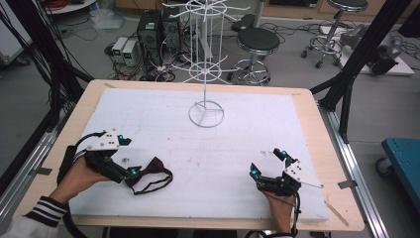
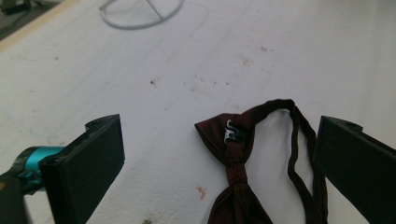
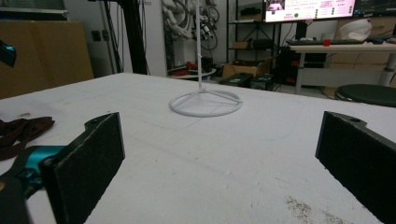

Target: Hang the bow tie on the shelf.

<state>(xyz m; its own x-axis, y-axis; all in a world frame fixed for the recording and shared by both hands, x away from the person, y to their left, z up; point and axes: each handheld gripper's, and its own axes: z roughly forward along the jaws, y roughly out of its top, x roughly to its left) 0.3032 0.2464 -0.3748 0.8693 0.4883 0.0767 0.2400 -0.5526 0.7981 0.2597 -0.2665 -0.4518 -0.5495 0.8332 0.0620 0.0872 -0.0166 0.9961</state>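
Note:
A dark maroon bow tie (image 1: 150,167) with a black strap loop lies flat on the white mat (image 1: 247,124) at the front left. My left gripper (image 1: 130,156) is open, low over the mat, with the tie just at its fingertips. In the left gripper view the bow tie (image 2: 236,186) lies between the wide-apart jaws of the left gripper (image 2: 223,140), untouched, its metal clasp facing up. My right gripper (image 1: 267,162) rests open at the front right with nothing in it. The right gripper (image 3: 219,135) faces the stand, and the bow tie (image 3: 23,130) shows at its far left.
A white wire display stand (image 1: 206,114) rises from a ring base at the mat's far middle, also seen as stand base (image 2: 140,14) and stand base (image 3: 205,103). Stools (image 1: 257,42), computers and cables are on the floor behind the table. A blue cart (image 1: 403,156) stands at the right.

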